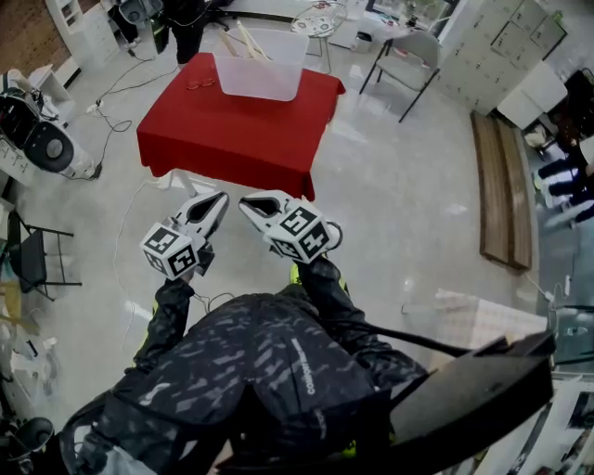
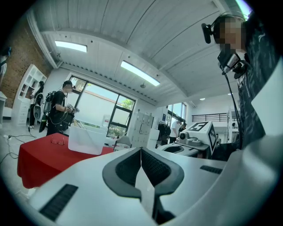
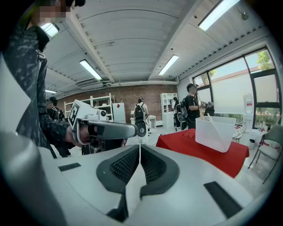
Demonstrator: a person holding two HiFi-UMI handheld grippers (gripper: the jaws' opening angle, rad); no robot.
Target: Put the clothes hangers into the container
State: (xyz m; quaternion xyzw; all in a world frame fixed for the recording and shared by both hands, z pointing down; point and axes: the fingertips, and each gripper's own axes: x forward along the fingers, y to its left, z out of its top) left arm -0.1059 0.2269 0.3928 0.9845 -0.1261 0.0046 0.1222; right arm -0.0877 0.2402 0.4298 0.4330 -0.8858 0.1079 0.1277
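A clear plastic container (image 1: 262, 63) stands on the far side of a red-clothed table (image 1: 237, 121). Light wooden hangers (image 1: 243, 42) lean inside it and poke above its rim. I hold both grippers in front of my body, short of the table's near edge, tips pointing at each other. My left gripper (image 1: 219, 198) is shut with nothing in it, its pads meeting in the left gripper view (image 2: 141, 151). The right gripper (image 1: 245, 205) is also shut and empty (image 3: 139, 148). From the right gripper view the container (image 3: 215, 132) sits off to the right.
A small red object (image 1: 200, 84) lies on the cloth left of the container. A person (image 1: 186, 23) stands behind the table. A grey folding chair (image 1: 408, 56), wooden planks (image 1: 501, 186), a black chair (image 1: 28, 255) and floor cables (image 1: 121, 83) surround the table.
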